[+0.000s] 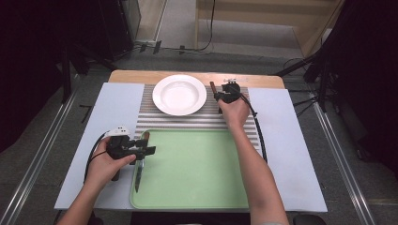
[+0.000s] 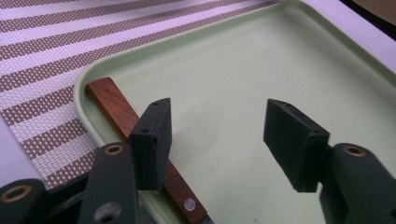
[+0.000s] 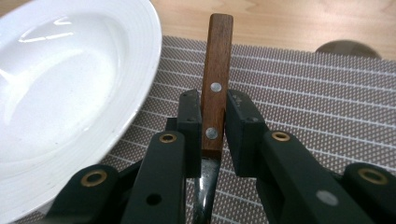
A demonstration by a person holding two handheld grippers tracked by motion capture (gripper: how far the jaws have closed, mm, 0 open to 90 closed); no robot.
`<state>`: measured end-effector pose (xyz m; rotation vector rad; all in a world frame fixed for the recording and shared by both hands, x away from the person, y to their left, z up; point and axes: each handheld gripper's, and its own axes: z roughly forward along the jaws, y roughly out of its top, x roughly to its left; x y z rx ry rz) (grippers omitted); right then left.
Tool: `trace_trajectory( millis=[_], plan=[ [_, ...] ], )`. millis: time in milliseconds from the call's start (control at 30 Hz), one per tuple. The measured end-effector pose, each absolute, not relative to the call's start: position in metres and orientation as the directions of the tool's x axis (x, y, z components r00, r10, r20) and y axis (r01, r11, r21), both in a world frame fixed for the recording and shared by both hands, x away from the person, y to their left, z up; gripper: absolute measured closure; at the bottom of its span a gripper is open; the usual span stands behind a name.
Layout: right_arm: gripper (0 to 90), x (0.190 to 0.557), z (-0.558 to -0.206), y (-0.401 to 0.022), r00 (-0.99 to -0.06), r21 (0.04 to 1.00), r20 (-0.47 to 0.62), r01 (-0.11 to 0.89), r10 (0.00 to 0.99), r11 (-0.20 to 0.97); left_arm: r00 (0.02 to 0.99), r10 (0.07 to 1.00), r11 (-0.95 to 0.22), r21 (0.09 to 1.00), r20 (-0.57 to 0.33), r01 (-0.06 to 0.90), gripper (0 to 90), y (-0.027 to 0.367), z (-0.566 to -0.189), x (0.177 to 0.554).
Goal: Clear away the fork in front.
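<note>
You have a white plate [image 1: 179, 94] at the upper middle of the frame, resting on a striped placemat [image 1: 155, 119]. Below it, the green tray [image 1: 197, 164] fills the lower middle, with pale blue table surface [image 1: 115, 105] either side.

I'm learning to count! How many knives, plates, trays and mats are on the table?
Knives: 2, one in the right gripper, one on the tray by the left gripper
Plates: 1
Trays: 1
Striped mats: 1
Total: 5
</note>
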<state>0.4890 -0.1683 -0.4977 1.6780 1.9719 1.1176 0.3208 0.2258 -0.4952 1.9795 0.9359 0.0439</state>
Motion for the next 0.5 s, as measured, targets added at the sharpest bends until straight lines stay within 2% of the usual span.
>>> trace_trajectory(
  millis=[500],
  plan=[
    [75.4, 0.458, -0.482, -0.182, -0.348, 0.758, 0.286, 0.653, 0.893, 0.012, 0.716, 0.612, -0.281, 0.754, -0.336, 0.594, 41.0, 0.219, -0.485, 0.325]
  ],
)
